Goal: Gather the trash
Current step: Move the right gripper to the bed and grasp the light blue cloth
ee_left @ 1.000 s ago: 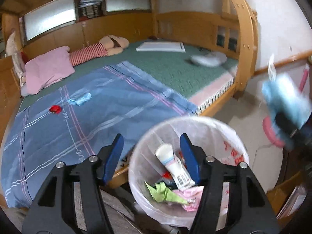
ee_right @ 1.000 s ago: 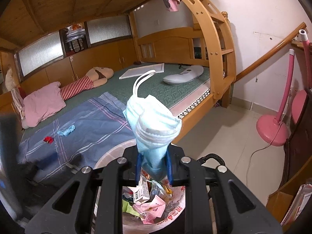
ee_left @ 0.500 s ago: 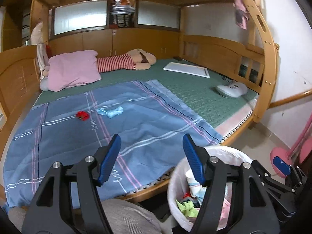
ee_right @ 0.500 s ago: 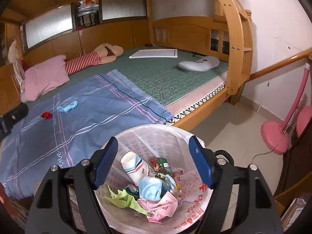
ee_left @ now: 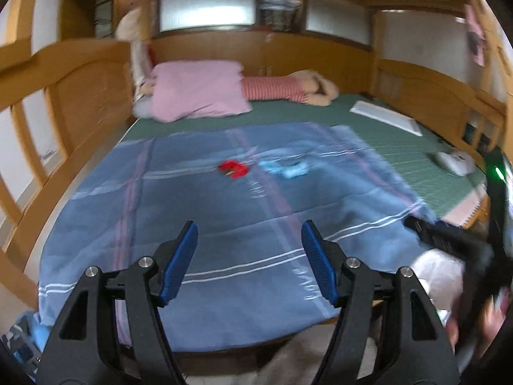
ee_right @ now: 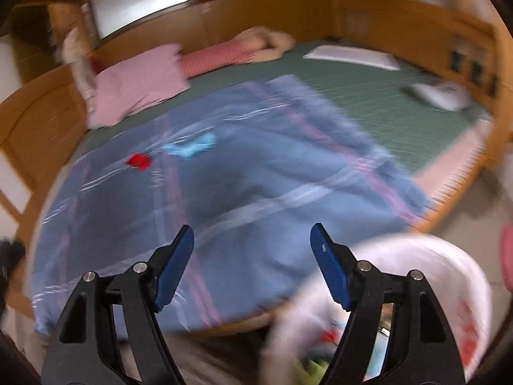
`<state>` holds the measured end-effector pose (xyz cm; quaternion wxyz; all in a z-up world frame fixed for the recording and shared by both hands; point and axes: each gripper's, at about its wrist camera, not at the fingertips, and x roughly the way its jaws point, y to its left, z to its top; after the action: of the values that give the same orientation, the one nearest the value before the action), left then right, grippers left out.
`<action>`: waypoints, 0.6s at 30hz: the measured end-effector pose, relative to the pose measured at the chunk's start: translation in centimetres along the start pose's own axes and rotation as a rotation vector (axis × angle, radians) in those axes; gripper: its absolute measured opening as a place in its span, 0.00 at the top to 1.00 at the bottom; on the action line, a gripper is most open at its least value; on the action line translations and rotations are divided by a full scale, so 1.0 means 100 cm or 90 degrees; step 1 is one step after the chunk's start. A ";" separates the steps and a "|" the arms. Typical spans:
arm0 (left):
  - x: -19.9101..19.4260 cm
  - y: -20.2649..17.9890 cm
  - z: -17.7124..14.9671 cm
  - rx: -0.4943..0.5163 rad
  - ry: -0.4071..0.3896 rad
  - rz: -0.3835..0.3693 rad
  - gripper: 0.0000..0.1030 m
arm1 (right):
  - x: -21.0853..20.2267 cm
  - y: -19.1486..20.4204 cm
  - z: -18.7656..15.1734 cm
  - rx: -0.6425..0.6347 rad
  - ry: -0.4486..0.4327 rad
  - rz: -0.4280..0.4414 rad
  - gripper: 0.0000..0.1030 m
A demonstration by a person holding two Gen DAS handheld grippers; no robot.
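My left gripper (ee_left: 248,256) and right gripper (ee_right: 251,261) gape wide, empty, over the blanket (ee_left: 224,218); red scrap (ee_left: 233,169) beyond.

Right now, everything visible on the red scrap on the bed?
The red scrap is small, bright red and crumpled, material unclear through motion blur. It lies on the blue plaid blanket, around mid-bed, just left of a light blue scrap, apparently not touching it. Neither gripper is near it; the left gripper is open, pointing its way.

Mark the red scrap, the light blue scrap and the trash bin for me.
red scrap (ee_left: 233,169), left wrist view, its middle.
light blue scrap (ee_left: 285,168), left wrist view, its middle.
trash bin (ee_right: 449,256), right wrist view, white liner rim.
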<state>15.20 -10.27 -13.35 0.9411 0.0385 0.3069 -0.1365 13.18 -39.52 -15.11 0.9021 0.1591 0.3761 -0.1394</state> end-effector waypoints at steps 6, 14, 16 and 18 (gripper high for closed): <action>0.028 0.052 0.000 -0.037 0.024 0.056 0.34 | 0.108 0.059 0.067 -0.031 0.054 0.035 0.28; 0.059 0.099 -0.004 -0.070 0.054 0.104 0.34 | 0.233 0.105 0.113 -0.111 0.106 -0.017 0.28; 0.068 0.106 -0.004 -0.077 0.061 0.109 0.34 | 0.251 0.110 0.118 -0.114 0.114 -0.017 0.28; 0.076 0.110 -0.003 -0.081 0.066 0.111 0.34 | 0.268 0.115 0.121 -0.116 0.129 -0.010 0.28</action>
<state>24.03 -1.44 -18.15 0.9327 0.0124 0.3589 -0.0324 43.30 -37.34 -24.34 0.8691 0.0870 0.4776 -0.0949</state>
